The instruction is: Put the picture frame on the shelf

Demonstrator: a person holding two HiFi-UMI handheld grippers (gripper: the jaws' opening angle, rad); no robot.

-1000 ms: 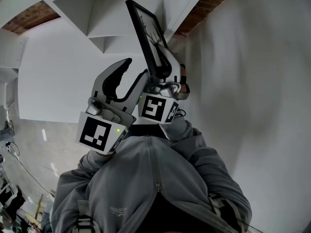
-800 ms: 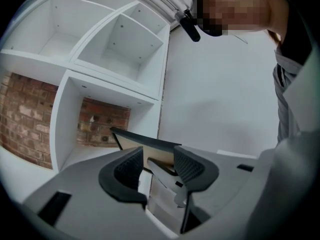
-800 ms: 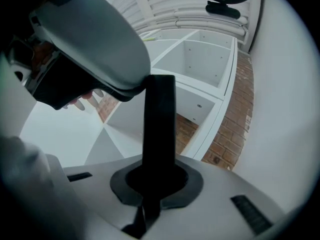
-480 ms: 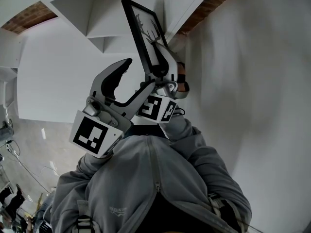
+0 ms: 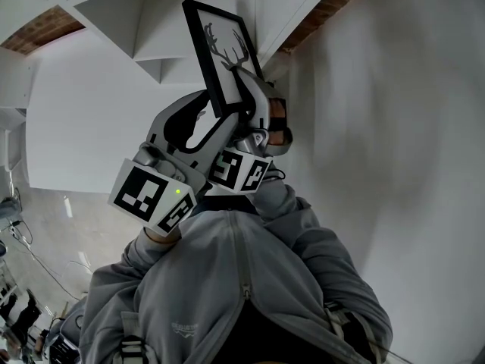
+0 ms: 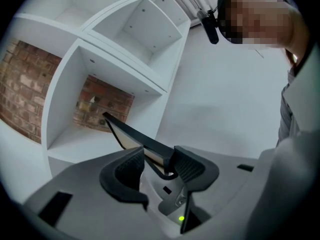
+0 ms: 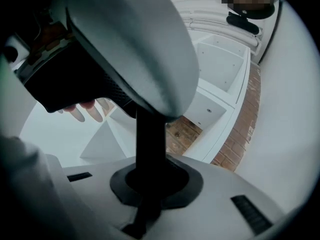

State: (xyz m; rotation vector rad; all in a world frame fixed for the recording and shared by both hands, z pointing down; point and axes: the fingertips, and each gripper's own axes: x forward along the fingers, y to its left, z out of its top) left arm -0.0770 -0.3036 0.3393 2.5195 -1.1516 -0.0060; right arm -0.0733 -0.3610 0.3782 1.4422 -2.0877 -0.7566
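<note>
Picture frame (image 5: 218, 51) clenched in right claw (image 7: 149, 178), left claw (image 6: 157, 165) just closing loosely around its corner, outside shelf (image 5: 151, 21).

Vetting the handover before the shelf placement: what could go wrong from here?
1. The right gripper is shut on one thin edge of the tilted frame, so the frame could pivot or slip.
2. The left gripper has just been closing its jaws around a frame corner that lies slanted between them, with the pads not clearly pressing. A skewed grip might twist the frame.
3. The shelf has narrow compartments, and a tilted frame may clip a divider.
</note>
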